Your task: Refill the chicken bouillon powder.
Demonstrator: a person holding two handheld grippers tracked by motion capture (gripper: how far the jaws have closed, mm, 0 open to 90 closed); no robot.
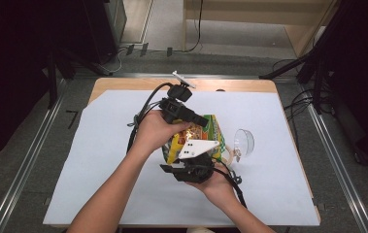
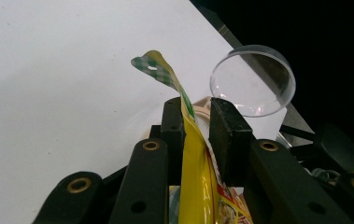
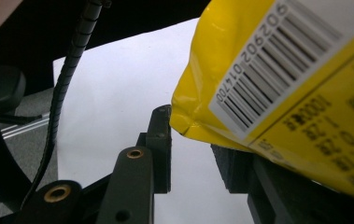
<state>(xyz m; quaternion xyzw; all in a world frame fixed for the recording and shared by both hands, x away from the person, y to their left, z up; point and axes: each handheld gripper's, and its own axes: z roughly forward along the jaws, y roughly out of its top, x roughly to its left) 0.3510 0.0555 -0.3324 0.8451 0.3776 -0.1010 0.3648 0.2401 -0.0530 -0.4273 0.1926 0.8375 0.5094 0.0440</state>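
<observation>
Between both grippers, a yellow snack bag (image 1: pixel 202 137) is held above the white sheet (image 1: pixel 99 160).
Its sealed edge is seen between the left gripper (image 2: pixel 198 122) fingers, narrowly set; the right gripper (image 3: pixel 198 140) fingers' grip cannot be told. Beyond lies a clear bowl (image 2: pixel 253 80).

Even overhead light brightens the white paper-covered desk (image 1: pixel 123 160); surroundings fall dark. The left tool view shows glare on the clear round plastic bowl (image 2: pixel 253 81) beyond the tool. Beside the right tool, the yellow printed snack bag (image 3: pixel 277 79) blurs.
</observation>
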